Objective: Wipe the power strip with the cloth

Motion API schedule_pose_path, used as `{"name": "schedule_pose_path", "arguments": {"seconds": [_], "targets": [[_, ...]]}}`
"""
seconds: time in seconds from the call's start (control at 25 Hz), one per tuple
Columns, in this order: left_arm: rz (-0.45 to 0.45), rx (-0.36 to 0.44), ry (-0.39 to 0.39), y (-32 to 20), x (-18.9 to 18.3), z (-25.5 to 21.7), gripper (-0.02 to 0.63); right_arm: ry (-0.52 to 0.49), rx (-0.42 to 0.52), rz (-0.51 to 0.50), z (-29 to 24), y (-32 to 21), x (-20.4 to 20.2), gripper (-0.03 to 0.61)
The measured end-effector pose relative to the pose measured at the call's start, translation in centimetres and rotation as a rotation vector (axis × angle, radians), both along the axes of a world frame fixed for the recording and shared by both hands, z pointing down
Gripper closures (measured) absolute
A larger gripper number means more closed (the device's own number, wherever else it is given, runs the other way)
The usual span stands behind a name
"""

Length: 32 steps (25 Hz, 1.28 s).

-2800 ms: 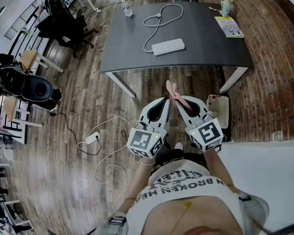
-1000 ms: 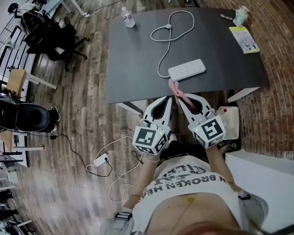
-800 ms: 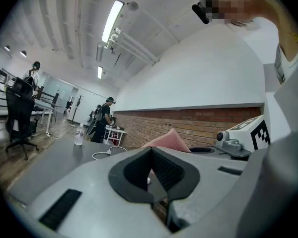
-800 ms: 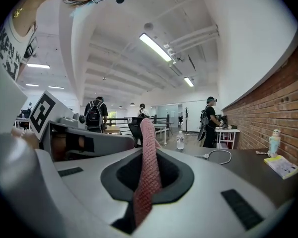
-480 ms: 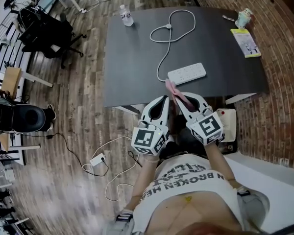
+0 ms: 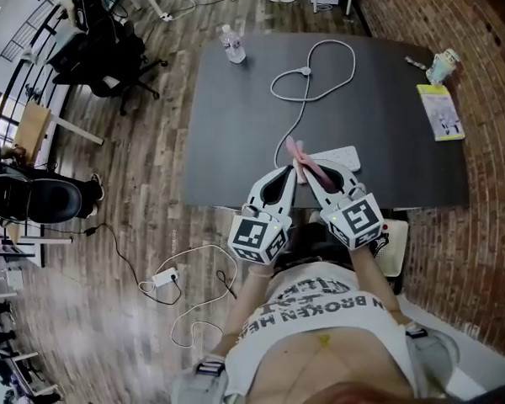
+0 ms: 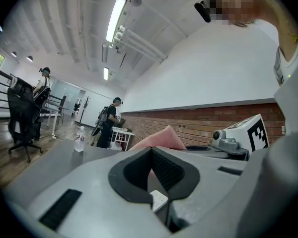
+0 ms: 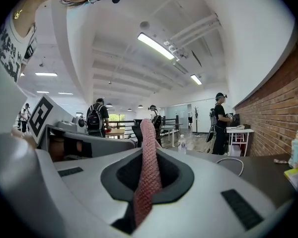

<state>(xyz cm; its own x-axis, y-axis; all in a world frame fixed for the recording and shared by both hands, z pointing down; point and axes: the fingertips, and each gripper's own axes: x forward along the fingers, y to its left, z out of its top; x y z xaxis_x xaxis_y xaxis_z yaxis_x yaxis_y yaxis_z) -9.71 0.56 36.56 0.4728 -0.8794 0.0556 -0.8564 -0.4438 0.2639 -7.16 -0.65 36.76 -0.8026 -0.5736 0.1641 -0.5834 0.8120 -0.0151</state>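
Pink waffle-textured cloth [image 6: 296,153] is pinched between the pads of the right claw [image 6: 306,170], and a strip of it rises above the closed tips. The left claw [image 6: 287,173] sits just beside it, jaws pressed together with nothing between them. Both claws reach over the near edge of the dark grey surface [image 6: 227,133]. The white power strip [image 6: 343,153] lies flat on the surface just beyond the right claw, which partly covers it in the head view. I cannot tell whether the cloth touches it. Its white cable [image 6: 318,67] loops away toward the far edge, where a clear water bottle [image 6: 233,44] stands. A yellow booklet [image 6: 442,112] lies at the right edge, near the brick wall [image 6: 488,141].
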Motion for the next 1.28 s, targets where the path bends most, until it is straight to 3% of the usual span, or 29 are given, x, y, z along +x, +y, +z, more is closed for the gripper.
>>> {"name": "schedule_pose_path", "arguments": {"seconds": [0.32, 0.76, 1.04, 1.28], "targets": [[-0.053, 0.005, -0.013, -4.9, 0.9, -0.5, 0.609, 0.003, -0.003, -0.059, -0.4, -5.2, 0.7, 0.561], [-0.120, -0.030, -0.063, -8.0, 1.4, 1.9, 0.609, 0.024, -0.039, -0.111, 2.1, -8.6, 2.0, 0.561], [-0.100, -0.059, -0.063, -8.9, 0.7, 3.0, 0.609, 0.043, -0.052, -0.083, 2.7, -9.8, 2.0, 0.561], [-0.029, -0.065, -0.066, -10.1, 0.3, 3.9, 0.608, 0.059, -0.072, -0.031, 3.9, -11.0, 1.6, 0.561]]}}
